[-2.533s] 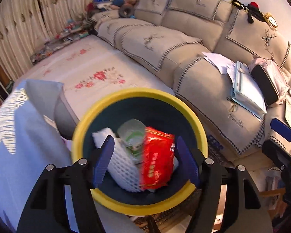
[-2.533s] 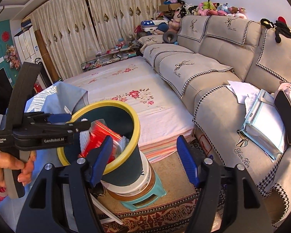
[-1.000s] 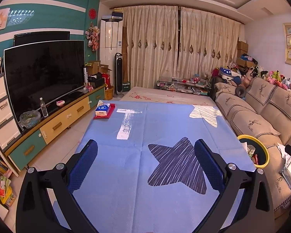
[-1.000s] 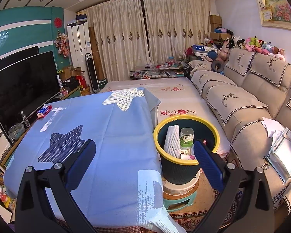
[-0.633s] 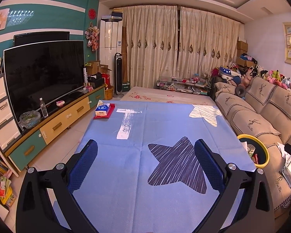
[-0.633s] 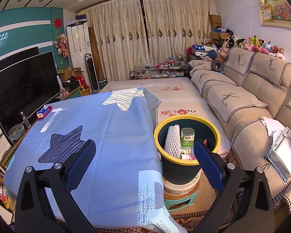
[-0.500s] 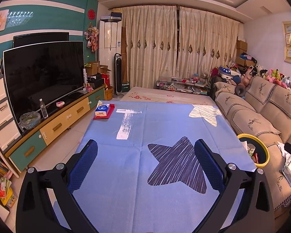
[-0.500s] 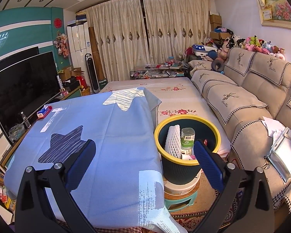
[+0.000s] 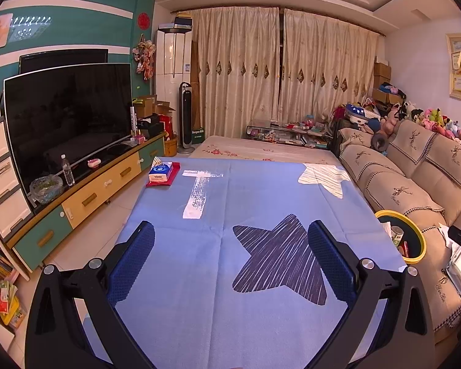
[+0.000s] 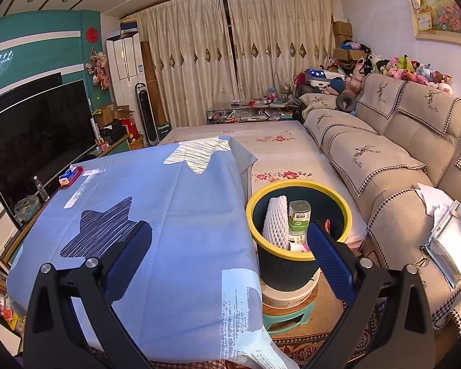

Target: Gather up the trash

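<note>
Trash bin (image 10: 298, 264), dark-walled with a yellow rim, stands on a stool just beside the right edge of the tabletop (image 10: 175, 215); it holds a white foam fruit sleeve (image 10: 275, 220), a green-labelled plastic bottle (image 10: 298, 216) and a red wrapper (image 10: 326, 224). Your left gripper (image 9: 230, 261) hovers over the near half of the blue star-patterned tablecloth (image 9: 261, 190) with its jaws spread wide and nothing between them. Your right gripper (image 10: 229, 253) hangs above the near right corner, likewise wide and empty, its right finger overlapping the bin's rim in that view. On the cloth, only a tissue pack (image 9: 160, 172) on a red mat (image 9: 166, 178) is visible, at the far left corner, and that appears to be a household item, not litter. Judged from this layout, the collecting step looks finished or nearly so. Your next move calls for scanning the tabletop's edges for any remaining scrap; if none shows, keep both grippers clear of the bin.
</note>
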Tool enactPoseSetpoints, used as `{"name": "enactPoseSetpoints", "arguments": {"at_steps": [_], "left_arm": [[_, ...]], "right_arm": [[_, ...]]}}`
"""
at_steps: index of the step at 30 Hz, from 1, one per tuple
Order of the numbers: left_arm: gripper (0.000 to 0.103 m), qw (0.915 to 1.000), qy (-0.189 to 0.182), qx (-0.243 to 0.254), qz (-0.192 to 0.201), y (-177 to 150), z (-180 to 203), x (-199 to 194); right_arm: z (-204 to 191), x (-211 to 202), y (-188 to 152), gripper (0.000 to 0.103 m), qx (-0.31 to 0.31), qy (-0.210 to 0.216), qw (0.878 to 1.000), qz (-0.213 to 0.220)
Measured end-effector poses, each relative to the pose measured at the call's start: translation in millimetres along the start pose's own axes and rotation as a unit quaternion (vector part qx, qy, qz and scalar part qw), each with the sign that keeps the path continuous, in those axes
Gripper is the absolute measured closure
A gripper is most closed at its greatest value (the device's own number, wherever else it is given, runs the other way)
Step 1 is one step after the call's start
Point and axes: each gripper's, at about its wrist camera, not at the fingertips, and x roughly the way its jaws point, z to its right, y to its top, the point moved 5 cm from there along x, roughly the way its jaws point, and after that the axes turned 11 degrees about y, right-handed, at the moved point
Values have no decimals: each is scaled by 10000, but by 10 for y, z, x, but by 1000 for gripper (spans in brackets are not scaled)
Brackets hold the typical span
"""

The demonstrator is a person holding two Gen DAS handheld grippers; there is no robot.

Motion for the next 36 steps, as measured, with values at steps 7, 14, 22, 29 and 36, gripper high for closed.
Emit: {"name": "enactPoseSetpoints", "arguments": {"at_steps": [7,14,22,29,36], "left_arm": [[5,10000,-25,-16,-20,-8,11,5],[5,10000,-25,-8,-38,-25,20,15],[5,10000,-24,-2,-48,-27,24,22],[5,10000,-38,6,-83,-41,46,43],[5,10000,-37,4,-89,-39,52,49]], "right_arm": [[-18,31,-14,7,17,12,10000,-22],[-26,54,-31,7,30,22,10000,-43],[-26,61,-43,7,36,29,10000,-45],[-24,51,-45,7,43,40,10000,-58],[-20,55,-54,7,59,40,9999,-70]]}}
